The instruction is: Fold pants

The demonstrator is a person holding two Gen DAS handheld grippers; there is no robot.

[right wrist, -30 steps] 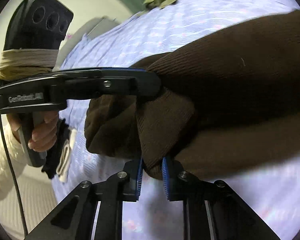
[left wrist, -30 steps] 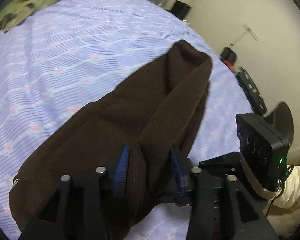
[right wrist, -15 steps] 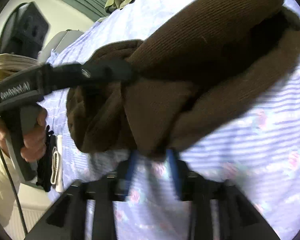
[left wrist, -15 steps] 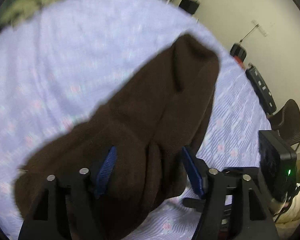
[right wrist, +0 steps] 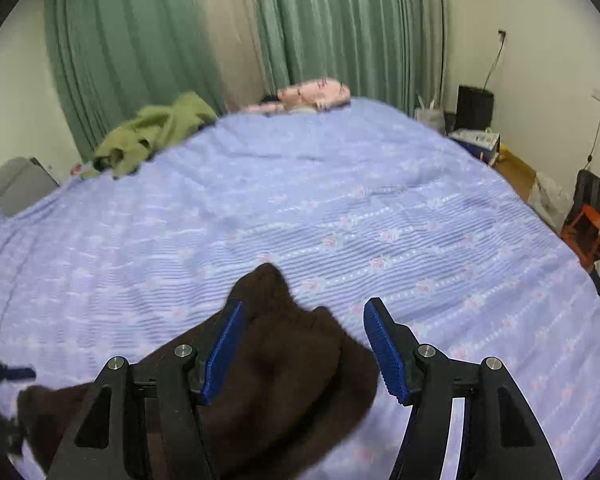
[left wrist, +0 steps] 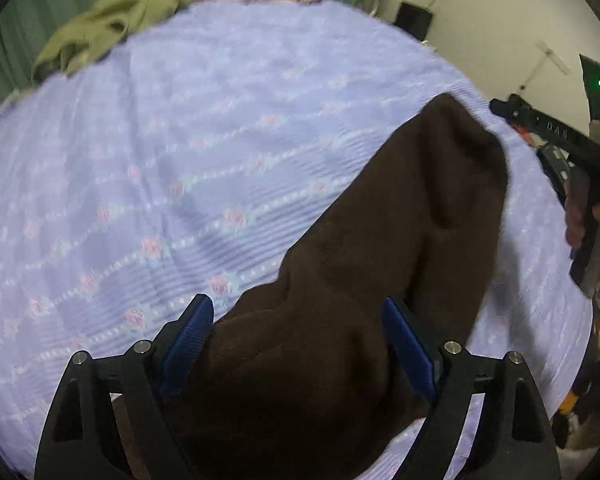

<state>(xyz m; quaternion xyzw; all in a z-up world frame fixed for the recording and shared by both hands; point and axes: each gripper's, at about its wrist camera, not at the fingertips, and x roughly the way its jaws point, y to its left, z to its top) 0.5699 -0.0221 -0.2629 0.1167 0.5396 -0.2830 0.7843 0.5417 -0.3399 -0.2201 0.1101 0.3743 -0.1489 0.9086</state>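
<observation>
A: Where are the pants?

B: The brown pants (left wrist: 380,264) lie bunched in a long heap on the lilac bedspread (left wrist: 180,160), green curtains (right wrist: 132,48) behind the bed.

A: And the grippers?

B: The left gripper (left wrist: 298,344) is opening; the cloth sits between its blue pads, which no longer clamp it. The right gripper (right wrist: 302,354) is opening too, above the heap's end, holding nothing.

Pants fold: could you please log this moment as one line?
pants: folded on bed | left gripper: opening, pants between pads, unpressed | right gripper: opening, above pants
</observation>
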